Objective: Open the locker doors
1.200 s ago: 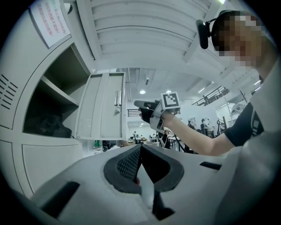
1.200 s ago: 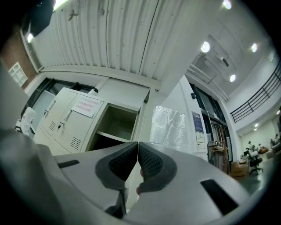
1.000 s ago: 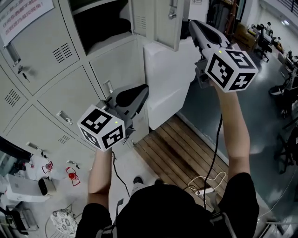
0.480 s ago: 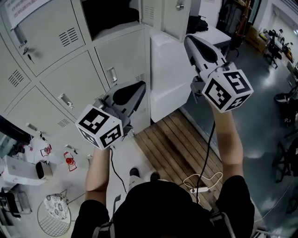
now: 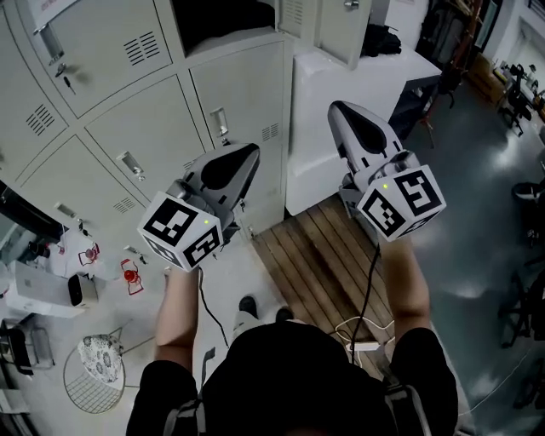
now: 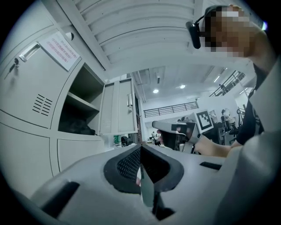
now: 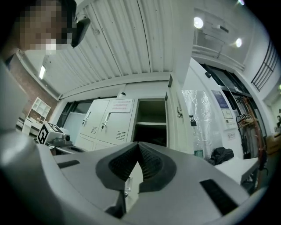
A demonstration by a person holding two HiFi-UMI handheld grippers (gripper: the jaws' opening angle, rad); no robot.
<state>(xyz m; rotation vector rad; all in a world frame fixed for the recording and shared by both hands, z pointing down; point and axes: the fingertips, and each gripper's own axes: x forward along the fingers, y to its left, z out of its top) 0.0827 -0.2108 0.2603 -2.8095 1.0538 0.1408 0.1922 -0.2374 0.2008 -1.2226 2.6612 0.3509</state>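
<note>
Grey lockers (image 5: 145, 119) fill the upper left of the head view. One upper compartment (image 5: 226, 17) stands open and dark inside, its door (image 5: 336, 30) swung out to the right. The doors below it, one with a handle (image 5: 220, 123), are closed. My left gripper (image 5: 249, 153) is shut and empty, held in the air in front of the lower closed doors. My right gripper (image 5: 337, 111) is shut and empty too, below the open door and apart from it. The right gripper view looks up at the open compartment (image 7: 151, 123). The left gripper view has it at the left (image 6: 77, 114).
A white cabinet (image 5: 341, 102) stands right of the lockers with a black bag (image 5: 383, 38) on top. A wooden pallet (image 5: 315, 255) lies on the floor below, with a white cable (image 5: 366, 332) near it. A wire basket (image 5: 94, 375) sits at the lower left.
Both grippers have drawn back and down from the lockers. The right one has dropped from beside the open door to below it. Both stayed shut.
</note>
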